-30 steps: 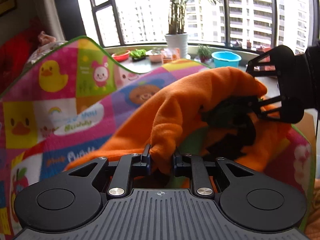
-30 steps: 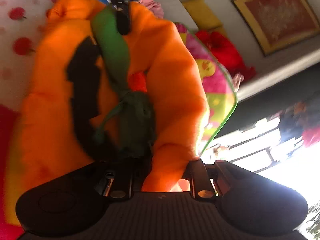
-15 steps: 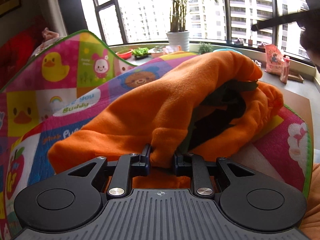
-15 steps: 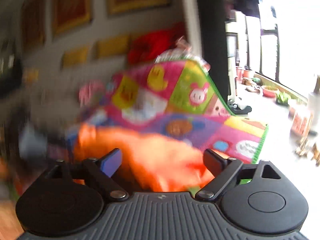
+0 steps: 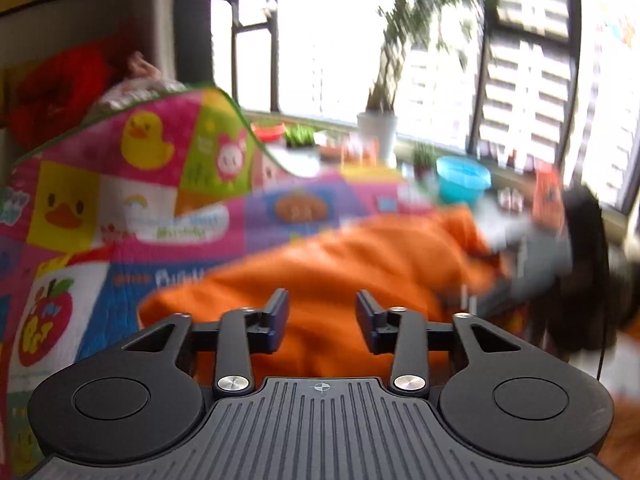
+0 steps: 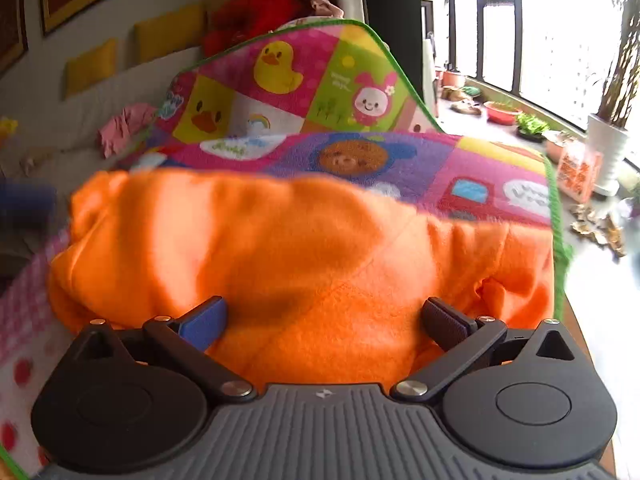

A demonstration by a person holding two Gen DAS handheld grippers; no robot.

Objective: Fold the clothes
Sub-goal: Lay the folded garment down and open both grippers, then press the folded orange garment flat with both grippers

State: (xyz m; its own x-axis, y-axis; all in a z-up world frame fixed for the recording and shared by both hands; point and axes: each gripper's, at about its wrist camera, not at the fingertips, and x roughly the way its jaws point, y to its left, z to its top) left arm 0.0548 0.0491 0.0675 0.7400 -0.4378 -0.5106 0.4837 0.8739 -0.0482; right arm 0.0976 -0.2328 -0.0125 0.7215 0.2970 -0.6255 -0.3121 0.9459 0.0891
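An orange fleece garment (image 5: pixel 352 264) (image 6: pixel 304 252) lies bunched in a folded heap on a bright cartoon-patterned mat (image 5: pixel 132 208) (image 6: pixel 320 92). My left gripper (image 5: pixel 322 314) hovers just in front of the heap; its jaws are opening, and the pads press on nothing. My right gripper (image 6: pixel 322 318) stands wide, its jaws still opening, and the fingers (image 6: pixel 204 320) straddle the near edge of the garment without pressing it. At the right edge of the left wrist view a dark blurred shape (image 5: pixel 584 272) is the other gripper.
The mat's far corner (image 6: pixel 352 32) is raised against a sofa back with yellow cushions (image 6: pixel 168 32) and a red plush (image 6: pixel 256 12). A pink cloth (image 6: pixel 124 126) lies at the left. Beyond the mat: windows, a white plant pot (image 5: pixel 376 132), a blue tub (image 5: pixel 462 180), bowls (image 6: pixel 500 112).
Both grippers let go of the orange garment and opened. The right one rolled upright and backed off; the garment dropped from a lifted bundle into a flatter heap on the mat.
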